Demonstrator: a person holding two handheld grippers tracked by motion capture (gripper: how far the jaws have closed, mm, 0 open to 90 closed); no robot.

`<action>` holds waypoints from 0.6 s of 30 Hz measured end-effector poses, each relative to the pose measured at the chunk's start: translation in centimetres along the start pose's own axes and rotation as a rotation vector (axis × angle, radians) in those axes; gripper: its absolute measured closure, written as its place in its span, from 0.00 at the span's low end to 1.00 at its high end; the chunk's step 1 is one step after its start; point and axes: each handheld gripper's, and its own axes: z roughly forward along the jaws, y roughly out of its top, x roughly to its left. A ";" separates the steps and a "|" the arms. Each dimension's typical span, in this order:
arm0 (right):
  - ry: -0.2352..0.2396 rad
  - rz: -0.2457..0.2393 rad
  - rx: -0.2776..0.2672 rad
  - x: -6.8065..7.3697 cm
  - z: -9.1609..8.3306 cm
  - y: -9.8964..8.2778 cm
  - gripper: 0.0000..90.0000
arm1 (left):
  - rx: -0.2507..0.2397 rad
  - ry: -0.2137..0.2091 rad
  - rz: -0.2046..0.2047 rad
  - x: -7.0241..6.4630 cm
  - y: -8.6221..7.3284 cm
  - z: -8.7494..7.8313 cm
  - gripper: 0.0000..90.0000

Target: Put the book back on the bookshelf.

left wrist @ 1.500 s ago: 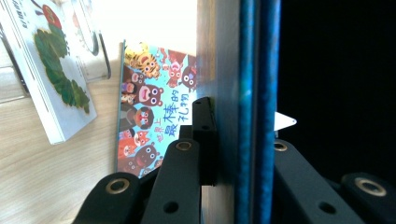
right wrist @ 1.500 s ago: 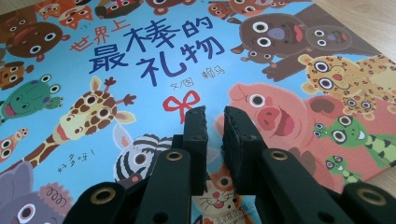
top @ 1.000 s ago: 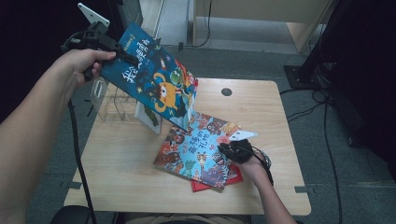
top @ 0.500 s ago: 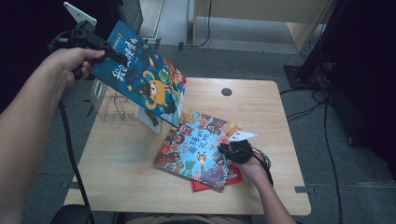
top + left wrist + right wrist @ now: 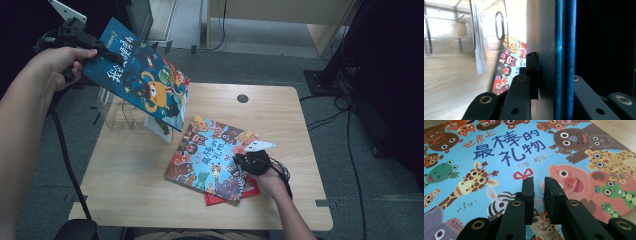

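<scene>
while the left gripper (image 5: 100, 54) clamps the top edge of the dark blue picture book (image 5: 145, 87) and holds it tilted in the air over the clear acrylic rack (image 5: 120, 112), the step in hand looks like carrying it to a slot. the right gripper (image 5: 246, 162), jaws narrow with nothing between them, rests on the animal-cover book (image 5: 210, 150) lying flat on the table (image 5: 125, 190). next, i'd judge, the lifted book must come upright, its lower edge lined up between the rack's dividers.

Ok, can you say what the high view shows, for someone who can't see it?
The left gripper holds a blue picture book up in the air, tilted over a clear plastic rack on a wooden table. The right gripper rests on an animal picture book lying flat, with a red book beneath it.
</scene>
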 end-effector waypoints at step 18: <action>0.004 -0.042 -0.057 0.5 0.2 -0.7 0.79 | -0.051 0.000 -0.022 3.0 0.2 -3.8 0.91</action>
